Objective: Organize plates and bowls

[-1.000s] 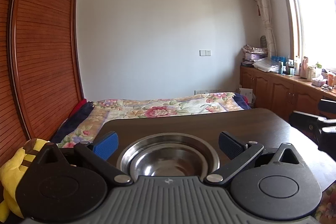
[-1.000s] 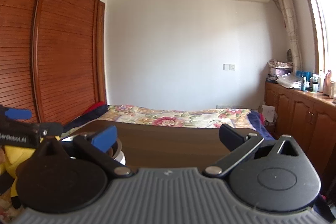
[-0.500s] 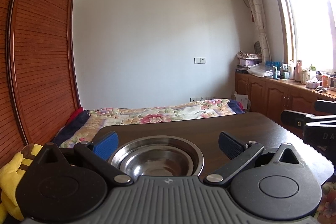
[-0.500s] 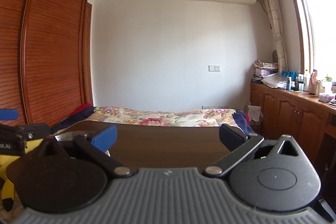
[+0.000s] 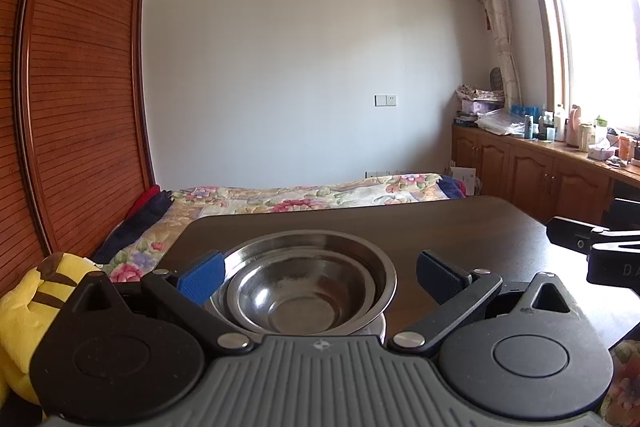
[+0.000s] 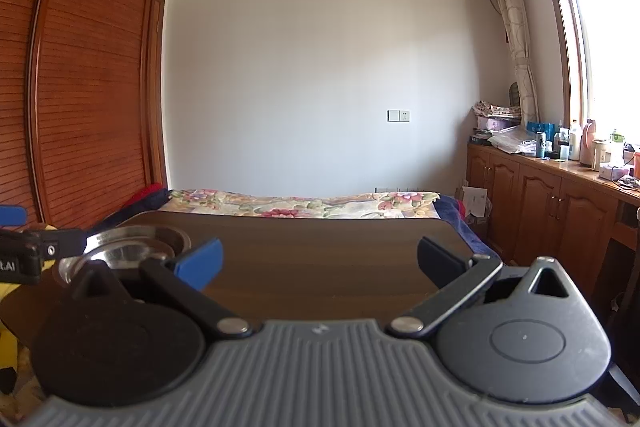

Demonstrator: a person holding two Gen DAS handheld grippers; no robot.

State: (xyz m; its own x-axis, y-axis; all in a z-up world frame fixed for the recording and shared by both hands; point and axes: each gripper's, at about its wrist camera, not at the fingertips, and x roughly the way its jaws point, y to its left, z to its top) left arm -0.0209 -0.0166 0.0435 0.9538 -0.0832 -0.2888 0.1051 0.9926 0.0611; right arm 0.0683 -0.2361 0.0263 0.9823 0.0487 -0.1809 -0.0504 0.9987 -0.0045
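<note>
Fingers (image 5: 198,277) of my left gripper (image 5: 320,275) were spread wide and held nothing. Between them, low in the middle of the left wrist picture, sat the steel bowls (image 5: 304,291). A smaller bowl was nested inside a bigger one, and something pale peeked out under them that I could not make out. My blue pad looked just beside the left rim of the big bowl, maybe touching it; I could not tell. My other pad (image 5: 438,277) was well off to the right of the rim.

I thought the bowls would be light and hard. They were shiny, so I guessed they would be slippery. They would not break, but they could clang or slide apart if I tipped them. I thought the best place to grab was the rim on my side, one finger inside and one outside. The whole stack looked too wide to squeeze from both sides.

The bowls stood on a dark brown table (image 5: 460,239), near its left edge. In the right wrist picture they (image 6: 128,247) showed at the middle left.

My right gripper (image 6: 320,259) was spread wide too, empty, over bare table. Its black tip (image 5: 580,243) poked in at the right edge of the left wrist picture.

Past the table lay a bed with a flowery cover (image 5: 304,197). A yellow soft toy (image 5: 36,291) was at the lower left, a wooden wardrobe (image 5: 80,87) on the left, and low cupboards with bottles (image 5: 560,163) under the window on the right.
</note>
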